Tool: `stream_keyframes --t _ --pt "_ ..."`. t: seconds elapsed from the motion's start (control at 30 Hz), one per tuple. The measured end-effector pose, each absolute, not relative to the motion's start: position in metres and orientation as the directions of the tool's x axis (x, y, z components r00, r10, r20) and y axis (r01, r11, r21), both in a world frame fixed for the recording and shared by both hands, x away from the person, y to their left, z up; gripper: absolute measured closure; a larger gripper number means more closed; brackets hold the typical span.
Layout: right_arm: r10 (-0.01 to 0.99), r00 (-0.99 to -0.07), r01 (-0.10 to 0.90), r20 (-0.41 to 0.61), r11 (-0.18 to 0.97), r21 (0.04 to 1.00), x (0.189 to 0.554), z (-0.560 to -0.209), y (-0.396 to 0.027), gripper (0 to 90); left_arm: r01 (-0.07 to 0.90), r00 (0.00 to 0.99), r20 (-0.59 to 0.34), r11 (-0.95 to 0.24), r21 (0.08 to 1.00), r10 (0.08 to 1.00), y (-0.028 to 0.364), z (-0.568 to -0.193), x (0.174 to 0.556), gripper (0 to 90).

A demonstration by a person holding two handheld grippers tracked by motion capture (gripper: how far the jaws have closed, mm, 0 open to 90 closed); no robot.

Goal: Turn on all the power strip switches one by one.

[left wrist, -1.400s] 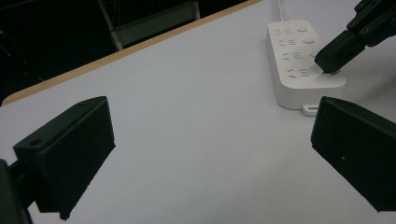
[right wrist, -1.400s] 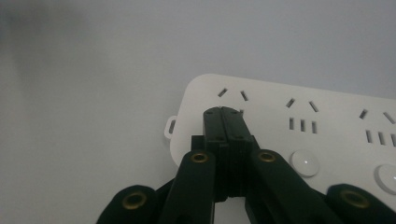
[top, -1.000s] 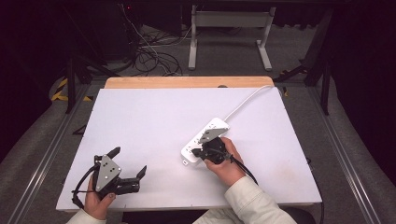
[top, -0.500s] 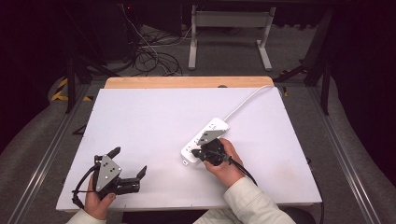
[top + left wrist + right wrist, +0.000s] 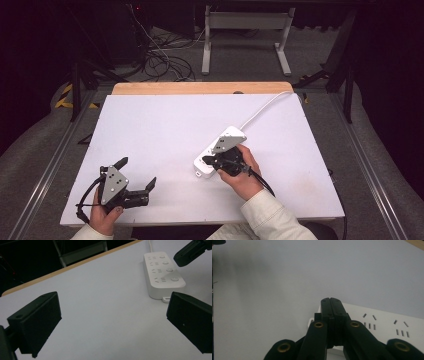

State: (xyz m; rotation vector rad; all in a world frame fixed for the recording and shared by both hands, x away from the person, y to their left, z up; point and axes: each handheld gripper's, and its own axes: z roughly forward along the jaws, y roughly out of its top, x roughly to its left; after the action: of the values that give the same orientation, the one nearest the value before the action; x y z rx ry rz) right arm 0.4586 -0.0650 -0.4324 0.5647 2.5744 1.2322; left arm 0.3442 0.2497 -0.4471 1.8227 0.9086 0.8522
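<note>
The right gripper (image 5: 210,161), jaws clenched together, is hovering over the near end of the white power strip (image 5: 162,272); it should be pressing the nearest switch button (image 5: 174,279) squarely. The left gripper (image 5: 136,175) is resting released near the table's (image 5: 150,130) front-left corner.

power strip (image 5: 220,152): glossy white plastic | table (image 5: 165,130): matt white, wooden edge

left gripper (image 5: 137,181) low at near-left, jaws spread wide, gripped from behind by left hand (image 5: 102,216). right gripper (image 5: 206,161) jaws pressed together, tips pointing left, right hand (image 5: 240,170) wrapped around it.
</note>
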Motion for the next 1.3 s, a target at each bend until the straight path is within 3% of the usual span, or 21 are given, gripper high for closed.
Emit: stream_keyframes --t 0.13,0.43,0.67,0.97,1.3 --pt "0.432 -0.901 0.237 -0.044 0.575 0.783 0.458 -0.431 -0.066 90.0 0.23 0.49 0.18 -0.326 0.917 0.853 0.25 -0.447 0.345 0.0" --pt "0.411 -0.91 0.204 -0.048 0.547 0.812 0.453 -0.42 -0.075 47.5 0.236 0.494 0.181 -0.331 0.914 0.851 0.252 -0.446 0.344 0.0" --pt "0.419 -0.906 0.183 -0.054 0.505 0.843 0.443 -0.402 -0.097 27.6 0.232 0.491 0.18 -0.328 0.916 0.852 0.252 -0.444 0.342 0.0" --pt "0.47 -0.881 0.171 -0.045 0.407 0.897 0.428 -0.391 -0.145 19.6 0.231 0.489 0.173 -0.318 0.92 0.855 0.253 -0.444 0.341 0.0" --pt "0.512 -0.859 0.212 0.001 0.354 0.911 0.421 -0.418 -0.192 16.4 0.227 0.493 0.175 -0.321 0.92 0.852 0.254 -0.442 0.339 0.0"
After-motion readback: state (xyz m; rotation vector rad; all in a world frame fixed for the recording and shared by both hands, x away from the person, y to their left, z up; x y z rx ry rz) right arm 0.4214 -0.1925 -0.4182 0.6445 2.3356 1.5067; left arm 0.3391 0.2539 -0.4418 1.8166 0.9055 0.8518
